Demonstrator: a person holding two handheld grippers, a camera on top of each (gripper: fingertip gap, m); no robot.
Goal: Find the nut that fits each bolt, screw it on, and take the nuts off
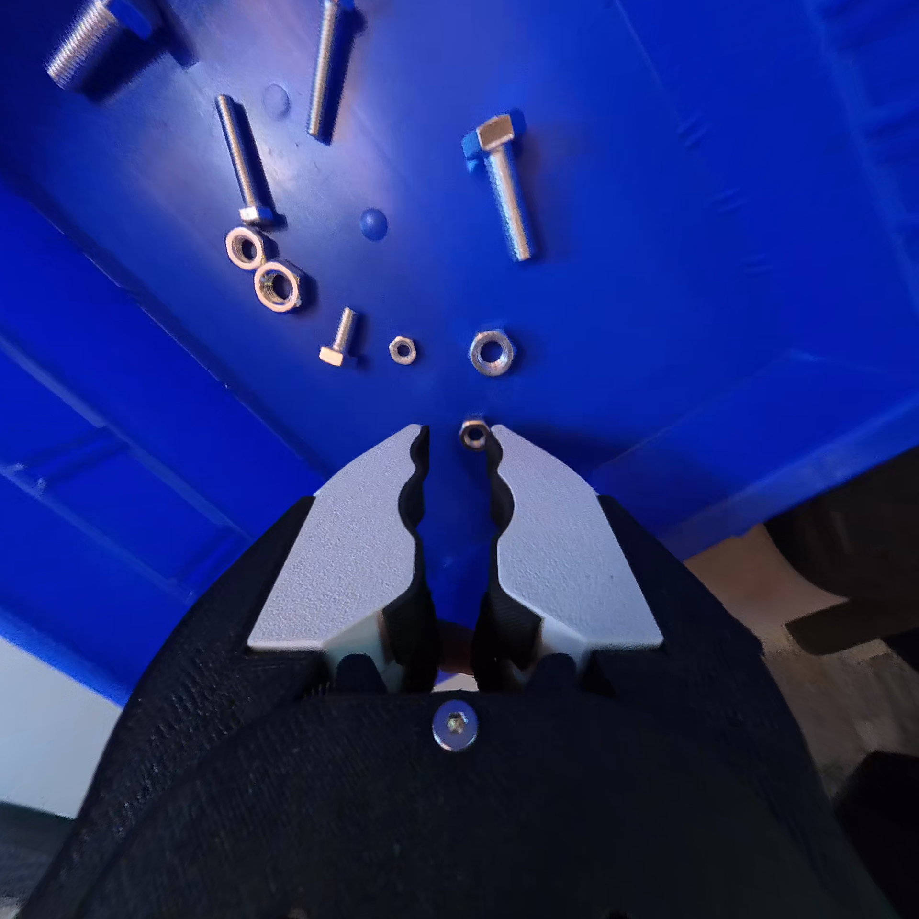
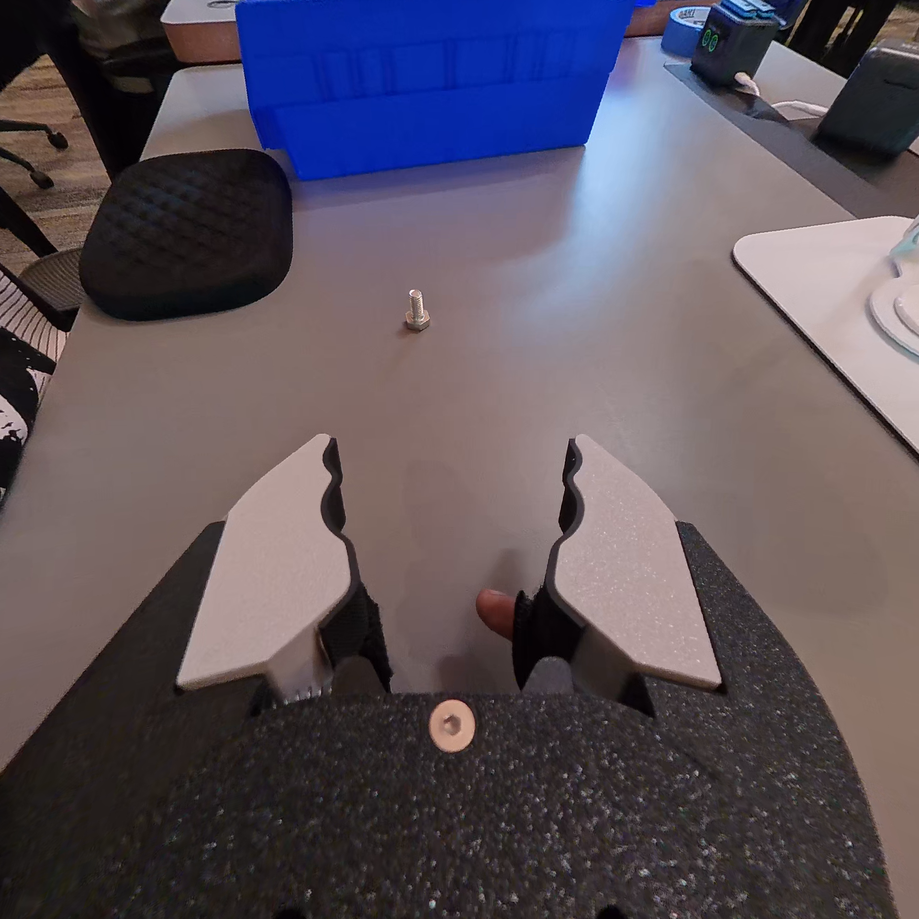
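Blue bin (image 1: 696,298): small nut (image 1: 473,434) by left gripper (image 1: 458,437) tips, unclamped.

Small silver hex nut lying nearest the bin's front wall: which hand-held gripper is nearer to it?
Left. The left hand-held gripper has the small silver hex nut right at its open fingertips inside the blue plastic bin. The right hand-held gripper hangs open over the grey table, outside the bin.

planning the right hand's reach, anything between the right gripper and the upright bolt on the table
Nothing: in the right wrist view only bare grey table lies between the open right gripper and the upright bolt.
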